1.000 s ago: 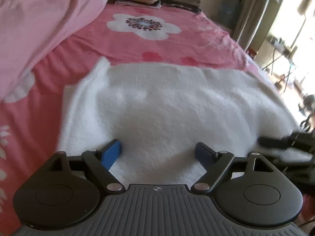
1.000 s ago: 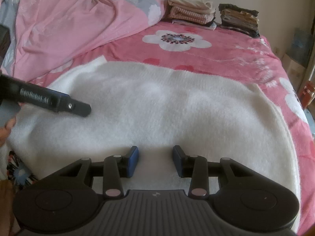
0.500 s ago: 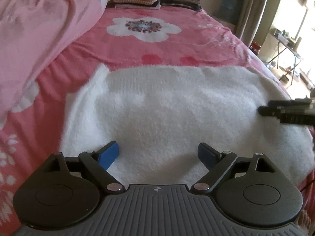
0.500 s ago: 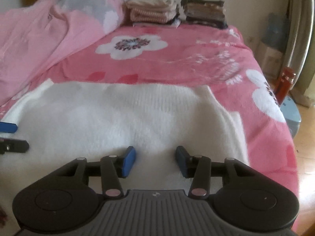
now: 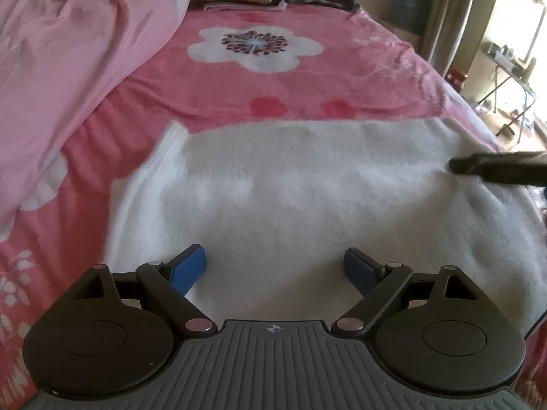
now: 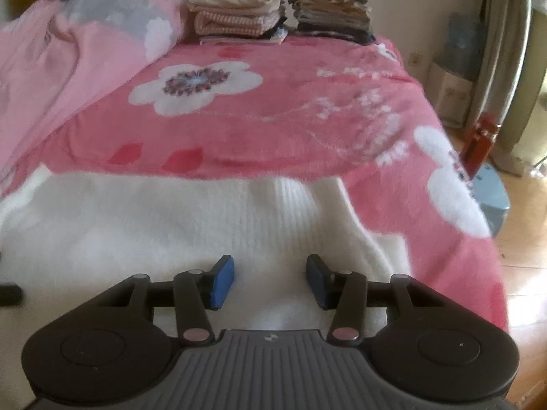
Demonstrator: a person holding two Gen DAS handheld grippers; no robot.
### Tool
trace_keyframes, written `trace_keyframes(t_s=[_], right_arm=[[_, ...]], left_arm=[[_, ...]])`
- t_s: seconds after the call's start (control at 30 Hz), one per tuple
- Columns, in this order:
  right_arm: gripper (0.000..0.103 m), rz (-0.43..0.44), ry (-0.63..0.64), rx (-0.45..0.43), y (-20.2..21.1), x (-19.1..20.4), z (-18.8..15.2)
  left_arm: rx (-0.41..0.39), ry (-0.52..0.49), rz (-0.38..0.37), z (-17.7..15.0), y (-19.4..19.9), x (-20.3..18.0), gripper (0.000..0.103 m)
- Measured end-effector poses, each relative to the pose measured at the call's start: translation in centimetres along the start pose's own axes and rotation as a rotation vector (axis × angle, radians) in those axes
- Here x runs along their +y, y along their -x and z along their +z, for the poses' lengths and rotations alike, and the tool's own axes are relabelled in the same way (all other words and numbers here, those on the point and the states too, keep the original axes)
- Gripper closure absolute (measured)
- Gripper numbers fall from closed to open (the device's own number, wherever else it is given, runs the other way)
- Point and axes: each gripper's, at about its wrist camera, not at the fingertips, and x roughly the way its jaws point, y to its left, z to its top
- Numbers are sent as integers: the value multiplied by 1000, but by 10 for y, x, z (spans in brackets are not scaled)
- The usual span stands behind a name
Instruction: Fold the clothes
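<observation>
While the white sweater (image 5: 307,205) lies spread flat on the pink floral bed (image 6: 273,119), my left hand-held gripper (image 5: 275,268) and right hand-held gripper (image 6: 270,282) both hover over its near edge, jaws apart, empty.

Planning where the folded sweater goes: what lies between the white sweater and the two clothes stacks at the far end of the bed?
Only bare pink blanket with its flower print, from the white sweater to the stacks; the right wrist view shows it best.
</observation>
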Motion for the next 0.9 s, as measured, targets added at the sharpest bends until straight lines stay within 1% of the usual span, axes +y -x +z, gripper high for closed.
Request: trace_keyframes(t_s=[0.07,0.23,0.33,0.43,0.47,0.6,0.67,0.73,0.8,0.83,0.9], right_arm=[[54,39,-37,-26,25,1,-1],[53,18,1,-12,26,10,-20],[49,1,28,-2,26,15,-31],[49,-15,54,9,25,21,-43],[49,-12,32,12,29,20,-40],[49,19,46,-74,64,28,-47],[48,35,56,-120,81,32,-50],[47,39,74,-50,69,34,-61],[42,27,104,-37,55,36,-75],[40,20,120,-35,49,38,-82],[40,17,120,-30,47,39,-82]], left_arm=[[4,21,5,-1,5,3,14],[36,50,20,-6,15,2,14],[52,37,8,-7,20,-7,14],[34,0,-4,-10,30,-16,14],[35,-10,-6,-13,31,-19,13],[85,-27,8,-28,21,-25,13],[82,-29,13,-33,17,-25,8],[81,-31,15,-34,14,-27,5],[89,-27,17,-32,13,-28,4],[88,-28,17,-33,13,-28,4],[88,-28,18,-33,13,-28,4]])
